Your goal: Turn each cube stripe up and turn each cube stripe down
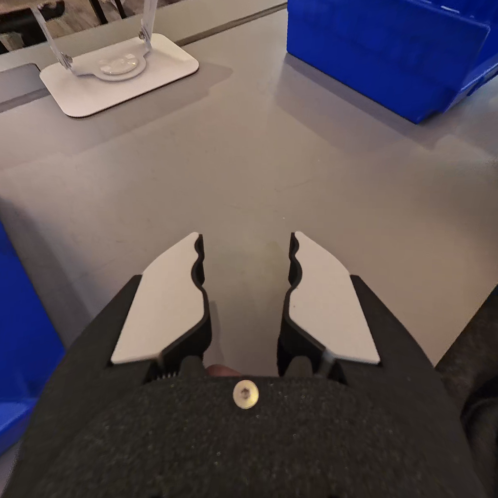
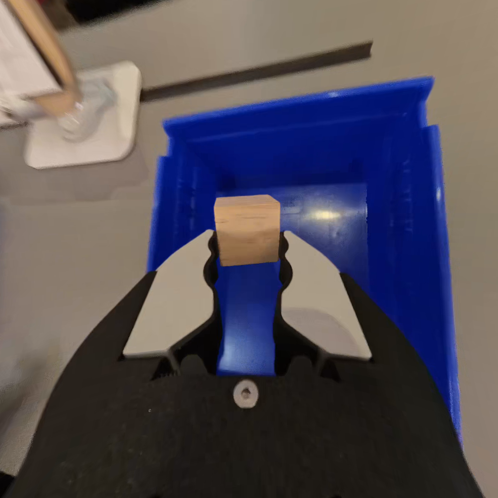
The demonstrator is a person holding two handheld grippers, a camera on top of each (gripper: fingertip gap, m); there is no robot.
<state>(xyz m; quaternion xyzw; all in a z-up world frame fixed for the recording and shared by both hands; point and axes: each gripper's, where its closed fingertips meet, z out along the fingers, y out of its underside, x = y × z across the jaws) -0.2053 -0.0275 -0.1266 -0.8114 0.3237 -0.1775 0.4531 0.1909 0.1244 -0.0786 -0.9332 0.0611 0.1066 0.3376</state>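
Wood, pale and unfinished with faint grain, makes up the cube clamped between the fingertips of the right gripper; the faces toward the camera are plain and no stripe can be seen on them. No legible brand, label or writing appears on any item in either view. Cube and gripper are held above the open blue bin, a moulded plastic container with ribbed side walls, a stepped rim and a glossy floor showing a bright glare spot; whether the cube touches the floor cannot be told, and the right wrist view is motion-blurred. Both grippers share one build: matte black textured body, smooth white finger plates, black wavy-edged inner pads and a single metal screw at the centre. The left gripper has its fingers apart with nothing between them, poised over bare grey table, a smooth, faintly reflective surface with open room ahead of the fingertips. A blue bin's outer wall stands at the far right of that view, well apart from the fingers, and another blue plastic edge lies at the near left. A white rounded-corner stand base with clear uprights sits at the far left. A dark seam crosses the table behind the bin
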